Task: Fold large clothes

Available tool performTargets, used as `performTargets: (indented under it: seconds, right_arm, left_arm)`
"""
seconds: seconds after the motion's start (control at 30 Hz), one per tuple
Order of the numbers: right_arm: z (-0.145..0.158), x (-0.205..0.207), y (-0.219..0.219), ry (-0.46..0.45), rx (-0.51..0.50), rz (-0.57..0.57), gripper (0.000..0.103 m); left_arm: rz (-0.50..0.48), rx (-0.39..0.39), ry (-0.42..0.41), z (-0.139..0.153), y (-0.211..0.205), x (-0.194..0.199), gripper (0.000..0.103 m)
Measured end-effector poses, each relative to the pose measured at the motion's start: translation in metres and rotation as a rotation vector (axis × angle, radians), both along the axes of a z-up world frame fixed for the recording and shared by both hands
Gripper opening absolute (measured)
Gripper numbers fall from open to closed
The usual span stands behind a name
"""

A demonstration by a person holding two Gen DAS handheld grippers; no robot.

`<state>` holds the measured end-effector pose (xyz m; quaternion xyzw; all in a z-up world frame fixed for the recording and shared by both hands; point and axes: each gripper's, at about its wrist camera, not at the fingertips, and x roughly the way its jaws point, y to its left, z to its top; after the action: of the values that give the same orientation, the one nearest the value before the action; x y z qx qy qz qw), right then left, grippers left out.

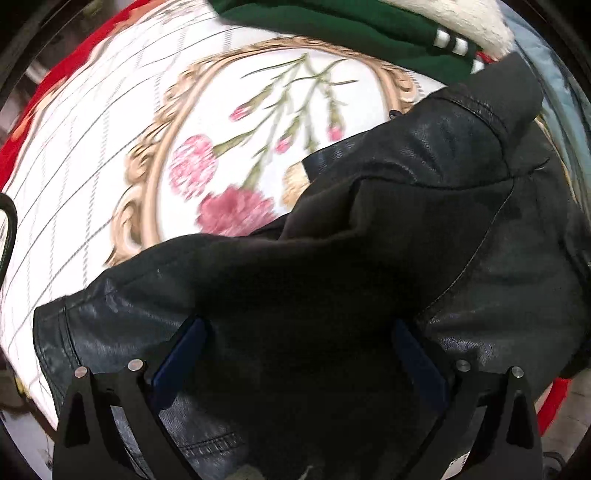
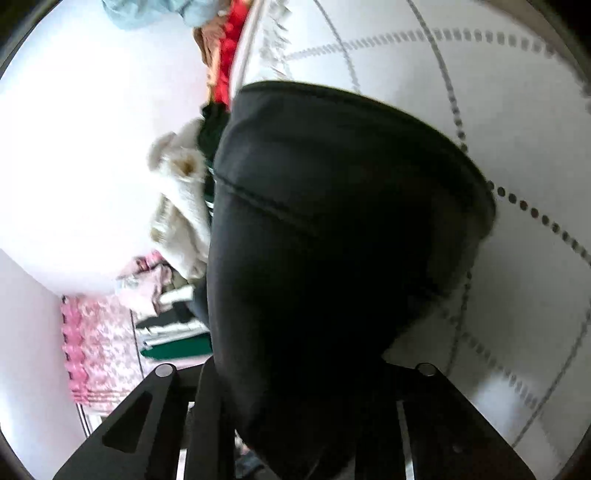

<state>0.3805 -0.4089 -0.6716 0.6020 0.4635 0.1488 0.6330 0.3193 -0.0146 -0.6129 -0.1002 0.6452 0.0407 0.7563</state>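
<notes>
A black leather jacket (image 1: 424, 192) lies across a white floral bedspread (image 1: 92, 155) in the left wrist view. My left gripper (image 1: 299, 332) hangs just above the jacket with its blue-padded fingers (image 1: 181, 350) wide apart and nothing between them. In the right wrist view the same jacket (image 2: 332, 206) fills the middle and runs down between the fingers of my right gripper (image 2: 295, 406), which is shut on a fold of it. The fingertips there are hidden by the black cloth.
A green garment (image 1: 332, 22) and a cream fleece item (image 1: 461, 18) lie at the far edge of the bed. A light blue garment (image 2: 147, 11) and a pile of clothes (image 2: 177, 206) sit by the white wall (image 2: 74, 147). Red cloth (image 1: 22, 122) borders the bedspread.
</notes>
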Motion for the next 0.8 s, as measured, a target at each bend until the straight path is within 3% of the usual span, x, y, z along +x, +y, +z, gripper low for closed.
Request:
performTargets:
  seconds: [0.23, 0.33, 0.47, 0.57, 0.67, 0.8]
  right_arm:
    - [0.100, -0.024, 0.001, -0.113, -0.211, -0.042, 0.019]
    - [0.131, -0.018, 0.008, -0.149, -0.301, -0.015, 0.019]
    - [0.159, -0.013, 0.010, -0.194, -0.396, 0.042, 0.019]
    - [0.182, -0.008, 0.029, -0.237, -0.439, 0.112, 0.019]
    - [0.199, -0.021, 0.072, -0.295, -0.483, 0.239, 0.019]
    - [0.194, -0.027, 0.164, -0.314, -0.447, 0.433, 0.019]
  left_arm:
    - [-0.153, -0.124, -0.033, -0.002, -0.045, 0.050, 0.103]
    - [-0.204, -0.151, -0.080, -0.001, -0.068, 0.073, 0.103]
    - [-0.205, -0.216, -0.105, 0.003, -0.078, 0.091, 0.103]
    - [-0.121, -0.244, -0.113, 0.019, -0.052, 0.087, 0.103]
    - [0.036, -0.274, -0.154, 0.046, 0.007, 0.060, 0.103]
    - [0.299, -0.268, -0.175, 0.074, 0.110, -0.011, 0.103]
